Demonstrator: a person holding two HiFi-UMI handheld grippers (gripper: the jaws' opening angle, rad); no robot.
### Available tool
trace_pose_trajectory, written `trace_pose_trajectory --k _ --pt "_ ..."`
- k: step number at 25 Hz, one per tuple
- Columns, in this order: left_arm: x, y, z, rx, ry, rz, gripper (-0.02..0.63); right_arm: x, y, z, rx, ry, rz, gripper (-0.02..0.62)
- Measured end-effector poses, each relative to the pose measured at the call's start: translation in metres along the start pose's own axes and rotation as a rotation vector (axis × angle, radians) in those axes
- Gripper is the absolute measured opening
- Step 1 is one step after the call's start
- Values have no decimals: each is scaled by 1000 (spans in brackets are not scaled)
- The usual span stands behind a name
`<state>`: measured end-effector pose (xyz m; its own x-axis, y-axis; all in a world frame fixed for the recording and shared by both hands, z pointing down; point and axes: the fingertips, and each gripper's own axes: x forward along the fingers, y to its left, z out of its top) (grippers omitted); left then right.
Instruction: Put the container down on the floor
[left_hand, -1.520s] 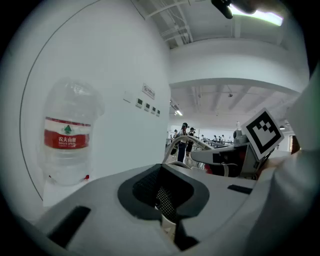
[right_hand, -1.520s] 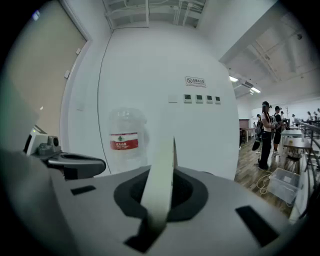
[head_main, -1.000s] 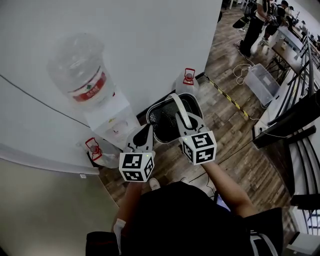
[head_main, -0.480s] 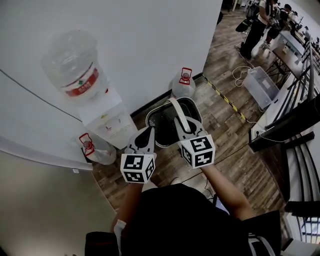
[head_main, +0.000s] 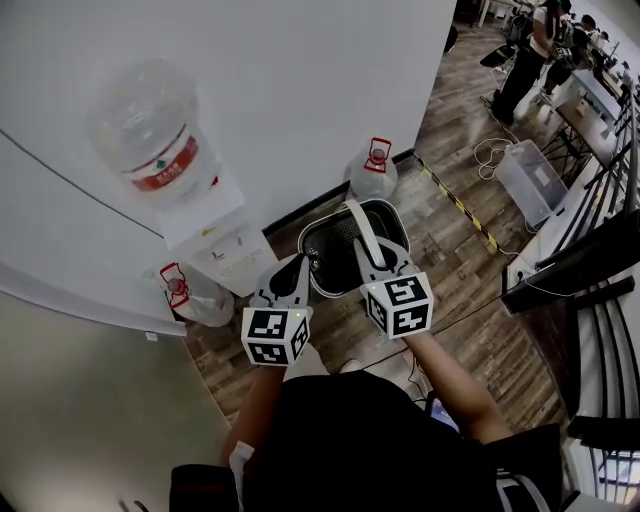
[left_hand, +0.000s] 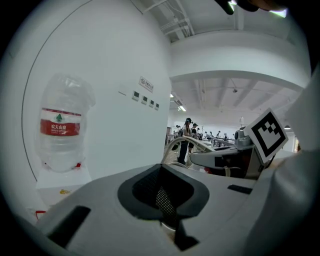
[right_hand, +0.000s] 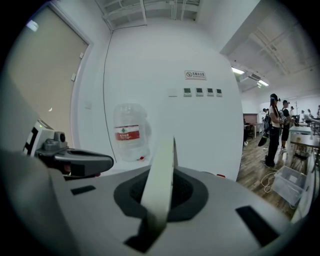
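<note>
The right gripper is clenched on the container's white handle. The left gripper pinches the container's near-left mesh rim between closed fingers.

The container is carried slightly lower in the head view than a second earlier, and a little nearer the person. The right tongs, clamped on its white handle, are brought down with it, so their marker cube is seen lower. The dispenser's bottle is shifted slightly towards the left edge of the view.
</note>
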<state>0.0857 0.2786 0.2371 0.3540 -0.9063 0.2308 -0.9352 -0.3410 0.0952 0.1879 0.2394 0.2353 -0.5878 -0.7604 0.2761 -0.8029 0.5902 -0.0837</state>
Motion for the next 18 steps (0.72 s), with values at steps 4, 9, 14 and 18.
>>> trace_pose_trajectory --k 4,9,14,18 --pt "9 11 3 -6 -1 8 17 16 0 2 -4 11 15 34" --pt "29 36 6 -14 7 10 17 50 0 9 -7 20 33 32" --pt "57 68 17 -18 8 5 17 91 -2 19 -1 25 40 32" --pt "81 93 25 -24 16 -1 17 128 -7 29 7 41 42 34"
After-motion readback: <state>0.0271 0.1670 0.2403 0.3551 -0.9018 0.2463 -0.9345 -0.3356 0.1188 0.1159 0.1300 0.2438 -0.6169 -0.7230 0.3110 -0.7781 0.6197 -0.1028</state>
